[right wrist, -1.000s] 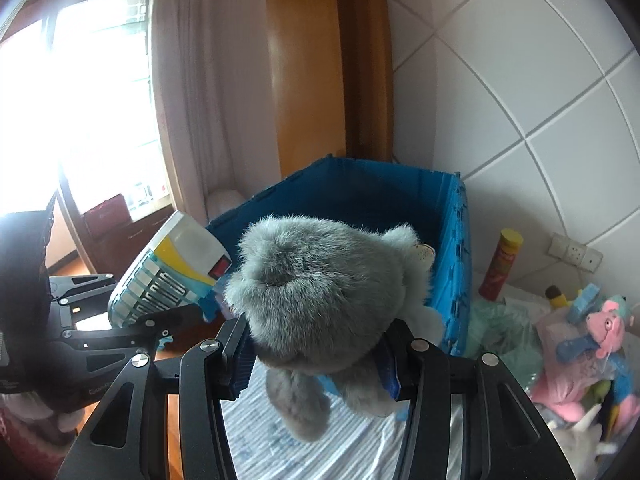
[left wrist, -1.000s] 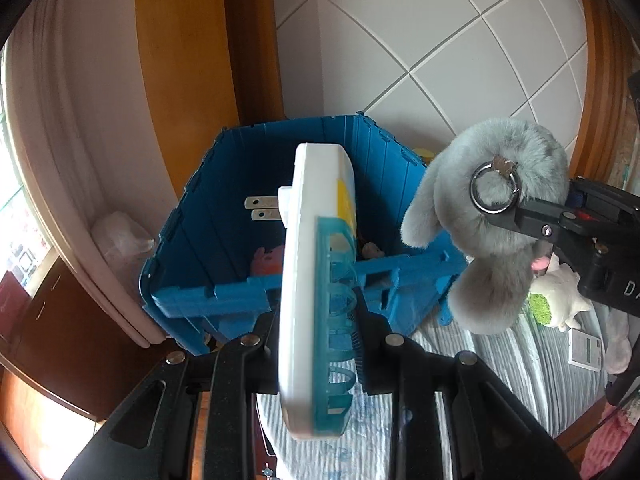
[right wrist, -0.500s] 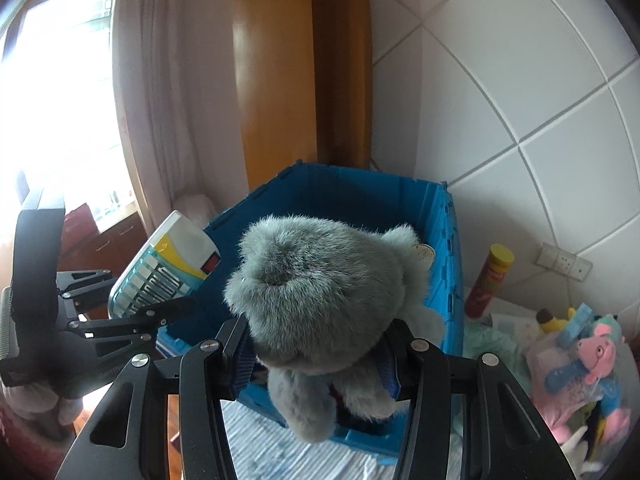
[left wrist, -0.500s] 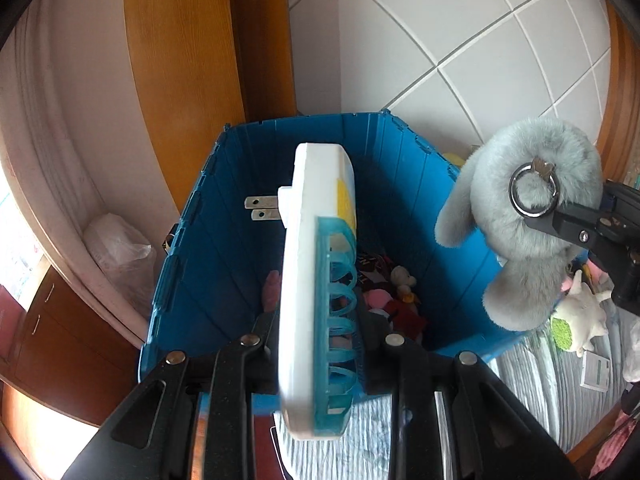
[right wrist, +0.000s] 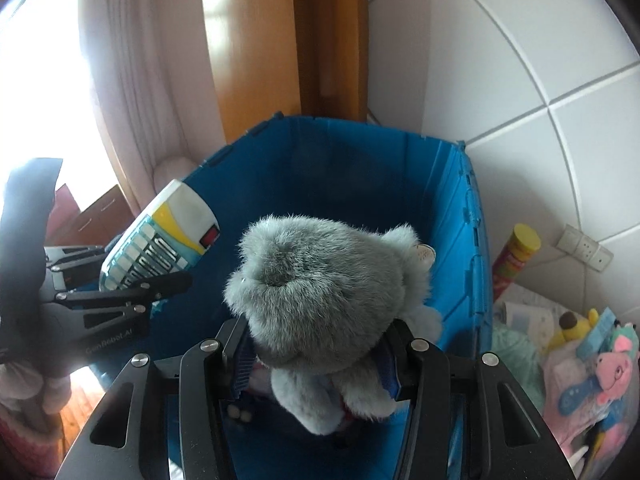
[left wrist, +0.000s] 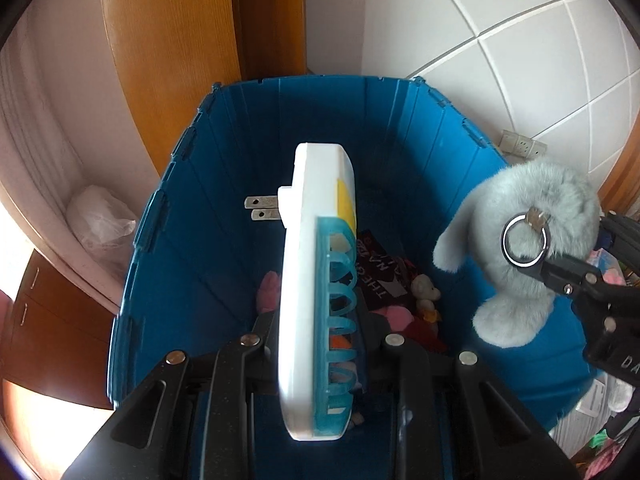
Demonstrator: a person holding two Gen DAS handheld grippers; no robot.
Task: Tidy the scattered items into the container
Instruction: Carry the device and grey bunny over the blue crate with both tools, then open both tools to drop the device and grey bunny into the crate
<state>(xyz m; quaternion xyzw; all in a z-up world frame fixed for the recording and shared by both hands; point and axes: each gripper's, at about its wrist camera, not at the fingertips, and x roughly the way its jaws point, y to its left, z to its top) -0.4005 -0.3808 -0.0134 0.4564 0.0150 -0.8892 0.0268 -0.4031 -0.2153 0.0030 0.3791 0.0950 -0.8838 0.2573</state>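
Observation:
A blue plastic bin (left wrist: 192, 248) stands against the tiled wall; it also shows in the right wrist view (right wrist: 452, 240). My left gripper (left wrist: 320, 332) is shut on a white and blue plug-in device (left wrist: 308, 280) with two metal prongs, held over the bin's inside; the device also shows in the right wrist view (right wrist: 160, 236). My right gripper (right wrist: 316, 356) is shut on a grey plush toy (right wrist: 320, 280), held over the bin's right part. The plush, with a metal key ring, also shows in the left wrist view (left wrist: 532, 256). Small plush toys (left wrist: 424, 292) lie on the bin's bottom.
A yellow-capped red tube can (right wrist: 516, 256) stands right of the bin by a wall socket (right wrist: 584, 248). A bag of pink and blue toys (right wrist: 592, 372) lies at the right. A wooden door frame (left wrist: 168, 60) and a white curtain (right wrist: 136, 80) are behind the bin.
Both grippers have moved forward and over the bin with their loads. The view now looks down into the bin, and the toys on its bottom show.

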